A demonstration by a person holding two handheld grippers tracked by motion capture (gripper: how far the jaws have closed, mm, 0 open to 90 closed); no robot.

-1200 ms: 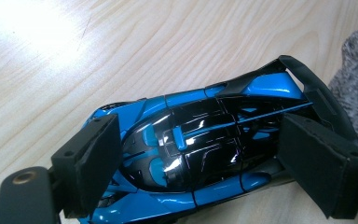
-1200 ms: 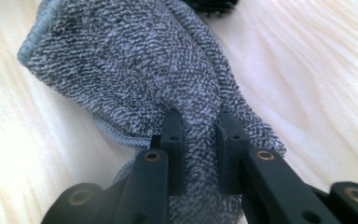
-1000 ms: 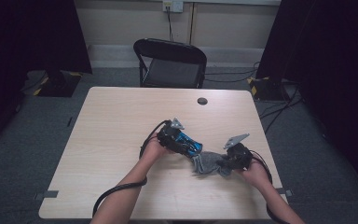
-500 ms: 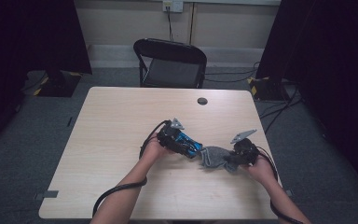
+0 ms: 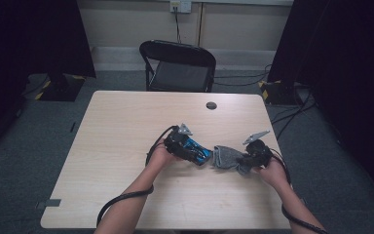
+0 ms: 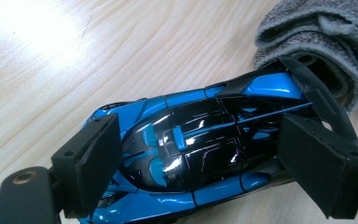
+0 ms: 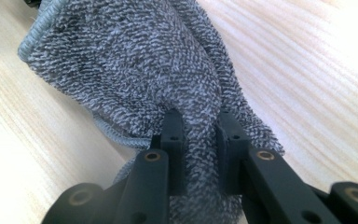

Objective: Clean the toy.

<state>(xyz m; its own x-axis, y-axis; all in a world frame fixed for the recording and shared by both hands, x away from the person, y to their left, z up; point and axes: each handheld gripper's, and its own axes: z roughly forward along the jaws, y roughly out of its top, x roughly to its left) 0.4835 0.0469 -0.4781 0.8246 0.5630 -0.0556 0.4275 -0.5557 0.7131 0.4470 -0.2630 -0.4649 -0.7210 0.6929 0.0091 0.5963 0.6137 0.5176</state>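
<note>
The blue toy car, glossy, rigid and judged slippery, is clamped across its body by the left claw near the tabletop's right edge, while the soft grey cloth is pinched by the right claw.

Dim, dark-edged room; overhead glare on the pale table; soft close-up focus

The wooden table lies bare on its left half and along the near edge — open passage there. Mid-table, the blue toy car and the grey cloth sit almost touching, with little room between. A small dark disc rests near the far edge — beyond it stands a folding chair.
</note>
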